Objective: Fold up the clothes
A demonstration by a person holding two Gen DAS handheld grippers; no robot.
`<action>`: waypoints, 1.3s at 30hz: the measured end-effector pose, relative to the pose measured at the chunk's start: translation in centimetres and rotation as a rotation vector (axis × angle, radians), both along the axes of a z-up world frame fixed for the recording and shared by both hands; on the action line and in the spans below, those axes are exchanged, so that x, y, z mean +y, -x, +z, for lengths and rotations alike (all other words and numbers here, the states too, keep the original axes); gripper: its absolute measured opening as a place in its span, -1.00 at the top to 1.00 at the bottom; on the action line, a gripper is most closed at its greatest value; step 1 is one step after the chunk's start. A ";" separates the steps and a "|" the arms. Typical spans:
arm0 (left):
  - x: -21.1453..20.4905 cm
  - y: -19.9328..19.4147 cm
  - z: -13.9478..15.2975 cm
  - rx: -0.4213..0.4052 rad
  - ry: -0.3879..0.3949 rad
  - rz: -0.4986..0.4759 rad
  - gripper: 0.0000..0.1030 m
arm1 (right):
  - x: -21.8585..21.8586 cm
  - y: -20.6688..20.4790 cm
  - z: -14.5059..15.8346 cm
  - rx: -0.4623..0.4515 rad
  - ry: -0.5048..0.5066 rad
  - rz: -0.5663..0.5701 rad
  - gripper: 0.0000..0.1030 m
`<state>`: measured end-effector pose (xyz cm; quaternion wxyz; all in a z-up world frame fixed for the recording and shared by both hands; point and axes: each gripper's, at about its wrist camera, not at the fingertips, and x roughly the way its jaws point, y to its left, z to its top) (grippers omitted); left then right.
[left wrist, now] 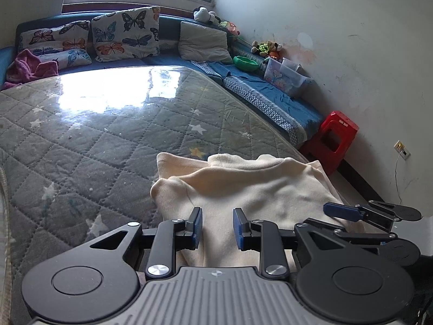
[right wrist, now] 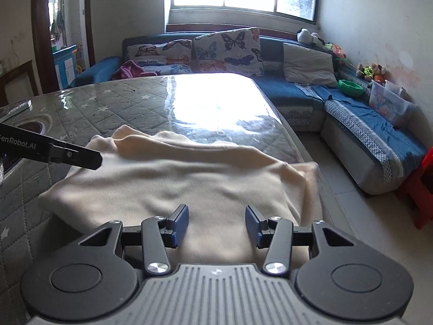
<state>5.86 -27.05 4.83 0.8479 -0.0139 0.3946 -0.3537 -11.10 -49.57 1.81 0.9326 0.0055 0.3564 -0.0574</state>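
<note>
Left gripper (left wrist: 217, 228): closest to the camera; jaws spread a little, nothing pinched, cream cloth showing in the gap below.
Right gripper (right wrist: 216, 226): jaws spread wider, also pinching nothing.
Cream top (right wrist: 173, 178): one, partly folded, lying on the grey quilted table (left wrist: 81, 140) at its near corner, right in front of both sets of jaws.
Long way of the top: runs side to side across the two grippers.
Which is nearer: both about the same; left gripper by the top's left part, right gripper by its right part.
Count: two grippers, one top, one table.
Next move, my guess: pinch the near edge.
</note>
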 end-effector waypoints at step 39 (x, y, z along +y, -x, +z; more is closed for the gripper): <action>4.3 4.3 -0.4 -0.022 -0.023 0.072 0.19 | 0.6 3.2 0.3 -0.015 0.003 -0.062 -0.28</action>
